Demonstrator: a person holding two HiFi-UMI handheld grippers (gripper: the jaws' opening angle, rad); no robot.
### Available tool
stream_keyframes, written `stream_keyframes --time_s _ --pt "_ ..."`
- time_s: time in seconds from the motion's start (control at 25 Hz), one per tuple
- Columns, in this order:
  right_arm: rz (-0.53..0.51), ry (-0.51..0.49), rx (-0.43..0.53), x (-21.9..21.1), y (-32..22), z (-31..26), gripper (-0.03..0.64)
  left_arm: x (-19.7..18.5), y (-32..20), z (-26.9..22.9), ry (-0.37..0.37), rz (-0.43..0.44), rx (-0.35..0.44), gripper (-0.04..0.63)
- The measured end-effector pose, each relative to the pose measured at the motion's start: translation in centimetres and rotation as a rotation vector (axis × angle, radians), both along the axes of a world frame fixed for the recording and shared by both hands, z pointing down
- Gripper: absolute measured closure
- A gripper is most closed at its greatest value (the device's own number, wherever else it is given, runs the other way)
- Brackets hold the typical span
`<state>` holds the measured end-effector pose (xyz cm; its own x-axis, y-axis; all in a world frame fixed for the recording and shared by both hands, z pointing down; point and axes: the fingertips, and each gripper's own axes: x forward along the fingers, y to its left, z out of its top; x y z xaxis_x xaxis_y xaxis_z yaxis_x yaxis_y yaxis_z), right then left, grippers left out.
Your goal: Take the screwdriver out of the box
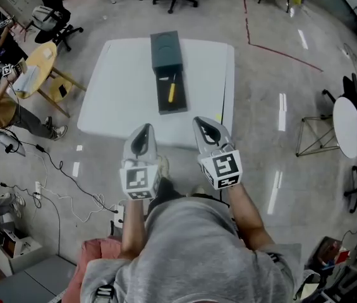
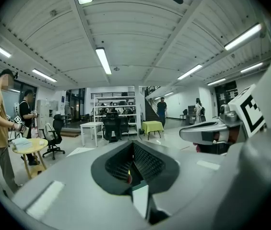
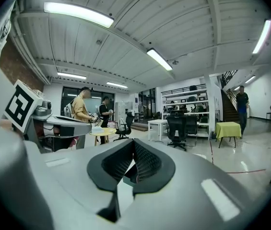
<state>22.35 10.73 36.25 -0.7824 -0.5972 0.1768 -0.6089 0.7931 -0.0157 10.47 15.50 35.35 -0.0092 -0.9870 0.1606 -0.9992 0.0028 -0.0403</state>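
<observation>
A dark box (image 1: 165,50) lies on the white table (image 1: 112,93), and its drawer tray (image 1: 172,100) is pulled out toward me. In the tray lies the screwdriver (image 1: 171,92), with a yellow handle. Both grippers hover over the table's near edge, short of the tray and apart from it. My left gripper (image 1: 143,130) has its jaws together and nothing between them; its pads (image 2: 140,162) meet at the tip. My right gripper (image 1: 205,124) is likewise shut and empty, and its fingers (image 3: 147,164) are closed. Each gripper view looks out level over the room, not at the box.
A round wooden table (image 1: 39,65) with people beside it stands at the left. A white round table (image 1: 347,126) and dark chairs are at the right. Cables (image 1: 58,169) trail over the floor at the lower left. Office chairs stand beyond the table's far edge.
</observation>
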Motion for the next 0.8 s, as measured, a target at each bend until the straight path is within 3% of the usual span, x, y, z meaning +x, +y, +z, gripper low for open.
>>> stream_keyframes --time_s 0.8 --pt "0.209 0.085 -0.139 -10.0 -9.7 3.8 0.614 -9.8 -13.3 3.7 0.04 0.254 -0.114 0.583"
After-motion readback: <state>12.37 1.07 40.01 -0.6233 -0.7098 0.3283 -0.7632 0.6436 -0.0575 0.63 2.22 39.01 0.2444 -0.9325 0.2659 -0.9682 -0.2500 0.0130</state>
